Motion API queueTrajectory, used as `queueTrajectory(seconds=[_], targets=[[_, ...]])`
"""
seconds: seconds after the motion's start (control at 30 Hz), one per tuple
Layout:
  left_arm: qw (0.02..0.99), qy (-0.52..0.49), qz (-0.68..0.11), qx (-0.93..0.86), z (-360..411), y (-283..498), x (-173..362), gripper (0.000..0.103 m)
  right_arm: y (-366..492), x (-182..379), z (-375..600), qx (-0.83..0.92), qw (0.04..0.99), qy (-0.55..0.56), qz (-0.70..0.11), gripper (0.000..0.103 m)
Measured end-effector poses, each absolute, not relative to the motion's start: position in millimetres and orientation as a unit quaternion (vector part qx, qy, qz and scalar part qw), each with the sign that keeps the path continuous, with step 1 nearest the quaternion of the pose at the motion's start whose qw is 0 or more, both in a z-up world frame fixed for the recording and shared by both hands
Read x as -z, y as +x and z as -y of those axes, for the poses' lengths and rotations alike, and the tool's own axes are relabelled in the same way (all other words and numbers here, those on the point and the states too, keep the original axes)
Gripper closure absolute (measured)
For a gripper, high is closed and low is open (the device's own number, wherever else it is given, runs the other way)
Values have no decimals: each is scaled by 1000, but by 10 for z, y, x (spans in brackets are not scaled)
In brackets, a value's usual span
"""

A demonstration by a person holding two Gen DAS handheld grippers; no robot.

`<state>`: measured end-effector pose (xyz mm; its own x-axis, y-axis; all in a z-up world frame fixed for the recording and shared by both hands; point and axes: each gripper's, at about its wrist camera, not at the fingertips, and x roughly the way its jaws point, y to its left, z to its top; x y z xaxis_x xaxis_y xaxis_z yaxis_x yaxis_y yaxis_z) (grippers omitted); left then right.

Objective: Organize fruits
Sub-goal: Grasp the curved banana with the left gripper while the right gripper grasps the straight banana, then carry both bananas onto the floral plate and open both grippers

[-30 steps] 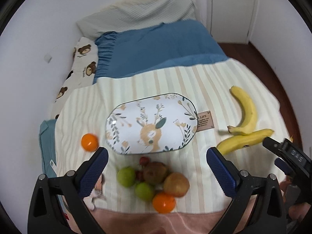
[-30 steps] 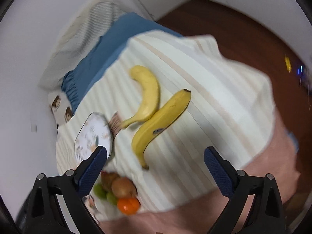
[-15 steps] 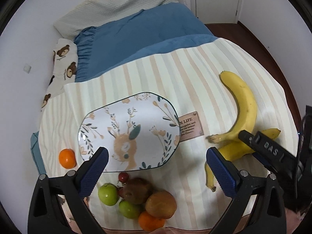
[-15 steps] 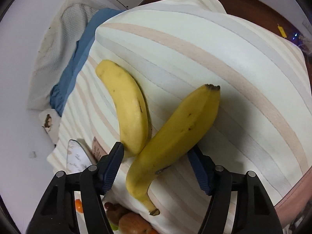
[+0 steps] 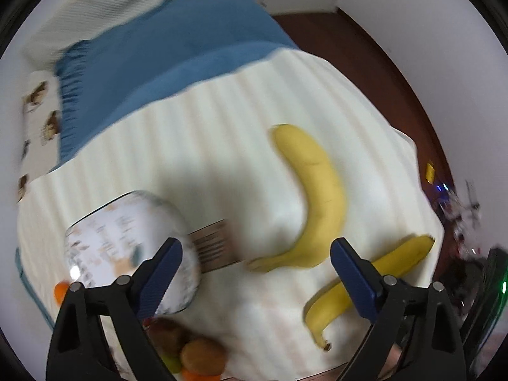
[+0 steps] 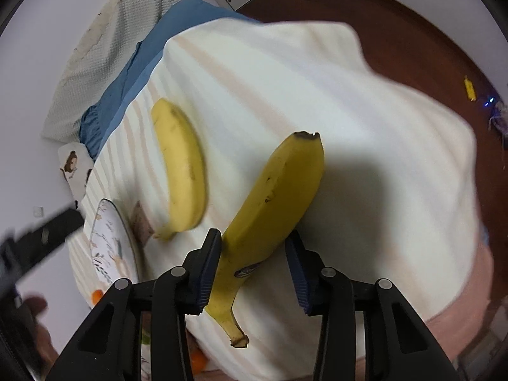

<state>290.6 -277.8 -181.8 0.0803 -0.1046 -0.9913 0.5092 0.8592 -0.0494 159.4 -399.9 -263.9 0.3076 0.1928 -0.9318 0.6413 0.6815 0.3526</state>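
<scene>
Two bananas lie on the striped bedcover. The straighter banana (image 6: 276, 197) has its stem end between the pads of my right gripper (image 6: 254, 250), whose jaws are closing and touch it on both sides. The curved banana (image 6: 182, 171) lies just left of it. In the left wrist view my left gripper (image 5: 255, 247) hangs over the cover, wide, its jaws closing slightly. The curved banana's (image 5: 317, 197) stem points into the gap, untouched. Its right finger hides part of the straighter banana (image 5: 403, 257). The deer-print plate (image 5: 127, 222) lies at the lower left.
A pile of kiwis, green fruit and an orange (image 5: 197, 352) sits at the near edge, and a lone orange (image 5: 60, 290) lies left of the plate. A blue blanket (image 5: 158, 63) and pillows are at the far end. Wooden floor (image 5: 381, 63) borders the bed's right side.
The right gripper came down over the straighter banana and its jaws narrowed onto it. The left gripper swung right and lower, from above the plate and fruit pile toward the bananas.
</scene>
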Motion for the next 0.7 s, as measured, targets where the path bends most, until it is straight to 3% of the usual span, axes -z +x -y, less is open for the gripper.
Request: queueTrajectory(seconds=[0.17, 0.27, 0.4, 0.57, 0.7], targets=[[667, 175, -684, 238, 3358, 3104, 2270, 26, 1549, 2665, 4102, 151, 711, 370, -579, 58], [650, 206, -691, 239, 3580, 3132, 2539, 42, 1511, 2678, 4143, 160, 707, 374, -578, 57], [646, 221, -684, 255, 3697, 3103, 2652, 61, 1519, 2722, 4121, 158, 699, 391, -578, 45], [657, 220, -671, 265, 3603, 3078, 2619, 65, 1579, 2797, 3983, 168, 692, 391, -583, 34], [665, 228, -663, 257, 3363, 3020, 2591, 70, 1616, 2846, 3868, 191, 697, 358, -591, 35]])
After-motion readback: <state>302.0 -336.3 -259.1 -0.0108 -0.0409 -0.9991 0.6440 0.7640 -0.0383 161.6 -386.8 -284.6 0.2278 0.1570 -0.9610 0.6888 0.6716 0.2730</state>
